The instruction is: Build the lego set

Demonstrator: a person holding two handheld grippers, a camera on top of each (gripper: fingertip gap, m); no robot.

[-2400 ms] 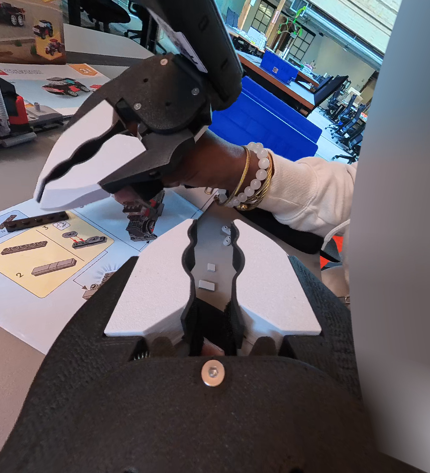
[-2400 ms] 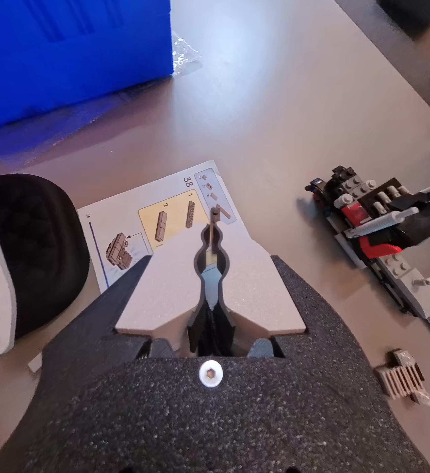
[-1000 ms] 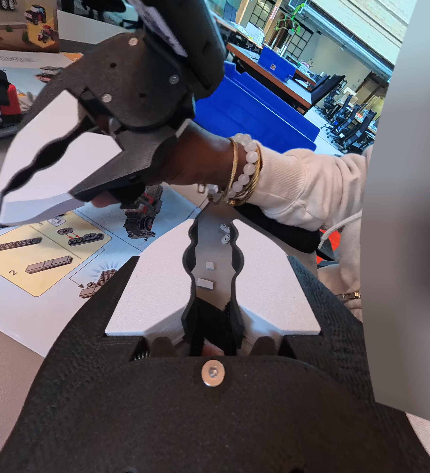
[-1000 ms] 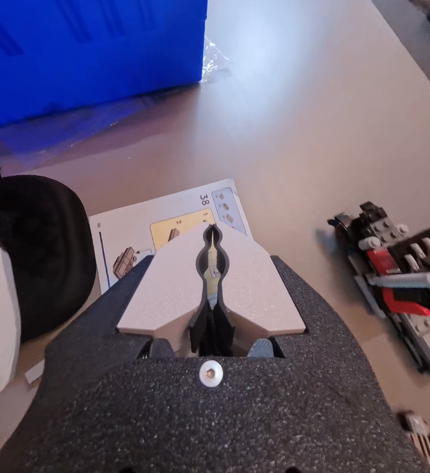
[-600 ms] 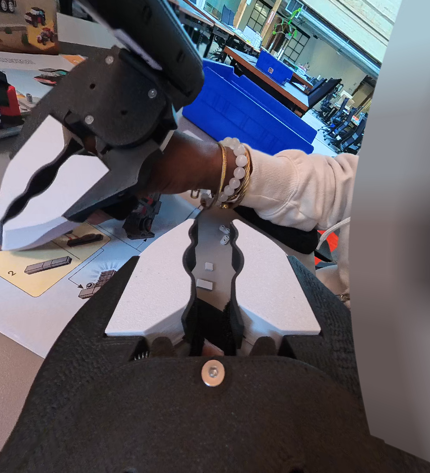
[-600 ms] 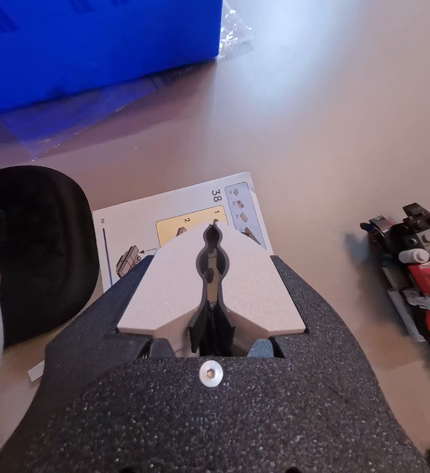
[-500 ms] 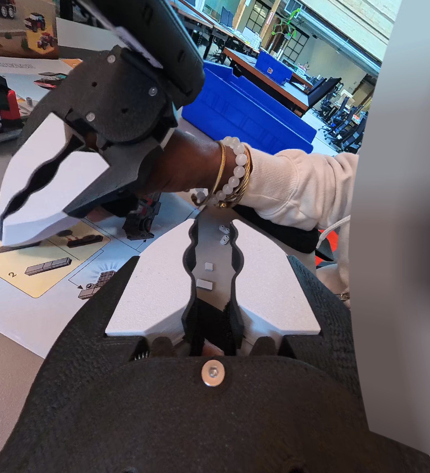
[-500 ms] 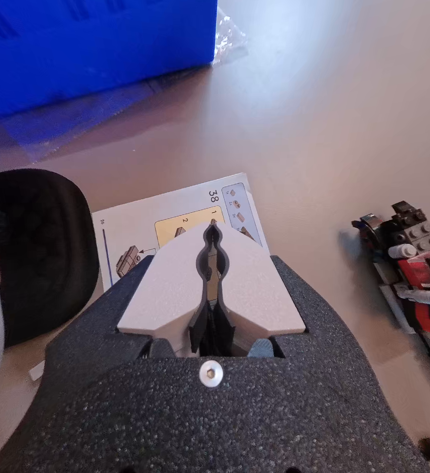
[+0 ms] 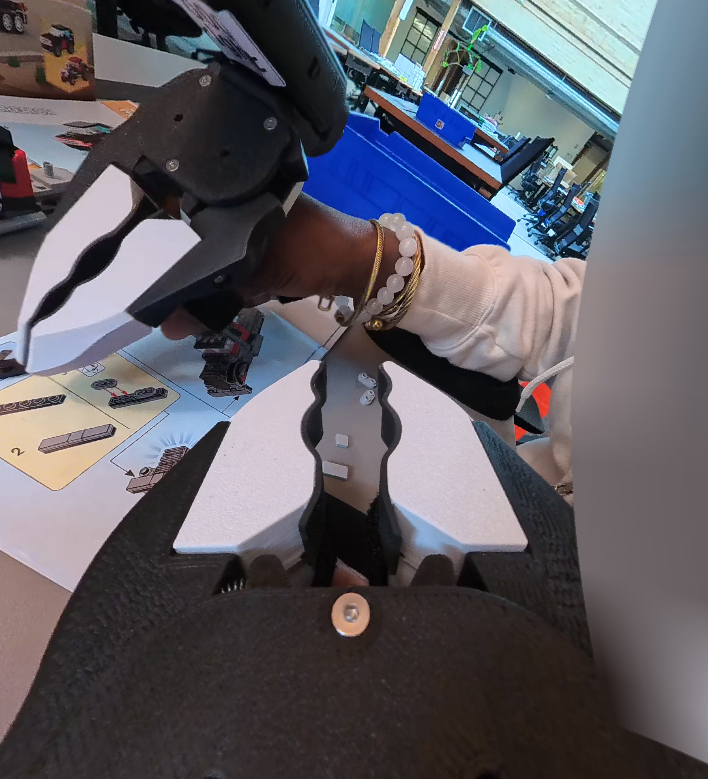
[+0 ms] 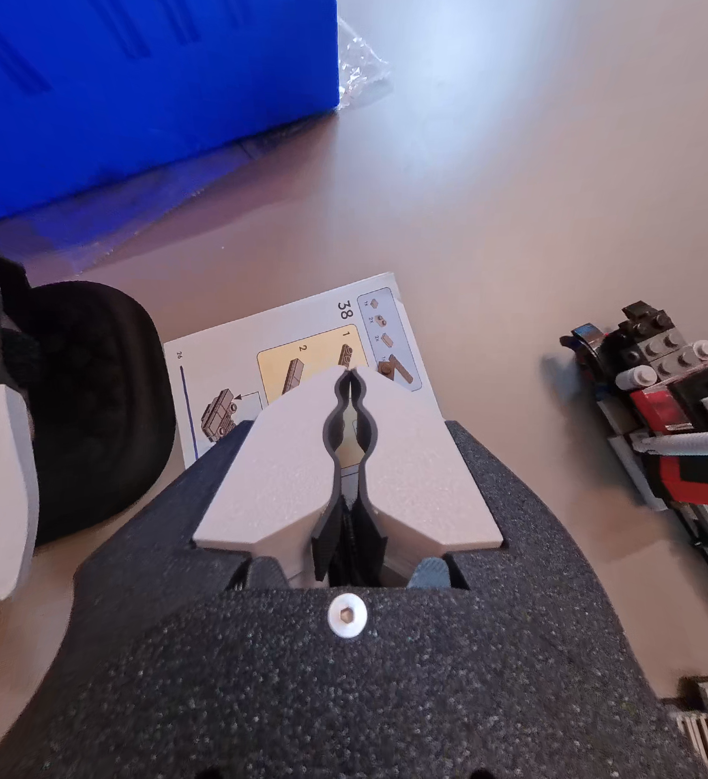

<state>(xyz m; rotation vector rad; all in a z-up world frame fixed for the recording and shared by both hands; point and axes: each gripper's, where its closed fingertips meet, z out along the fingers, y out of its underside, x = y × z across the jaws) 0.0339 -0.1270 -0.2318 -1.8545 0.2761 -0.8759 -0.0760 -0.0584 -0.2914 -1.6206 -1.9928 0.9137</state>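
The instruction booklet (image 10: 234, 337) bears printed step and page numbers; beyond it a second booklet (image 9: 44, 126) carries a printed heading, and above it a white sticker (image 9: 240, 40) bears small writing

Your instruction booklet (image 10: 285, 337) lies flat on the tabletop (image 10: 512, 189); the bin (image 10: 133, 84) stands behind it, the part-built truck (image 10: 689, 421) to its right, and four small loose pieces (image 9: 350, 421) sit between your left gripper's (image 9: 350, 371) fingers

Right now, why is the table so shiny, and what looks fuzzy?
Right wrist view: pale light glares off the table; the truck model is slightly smeared at the edge. Left wrist view: the right claw has soft, blurred edges, while the booklet stays crisp.
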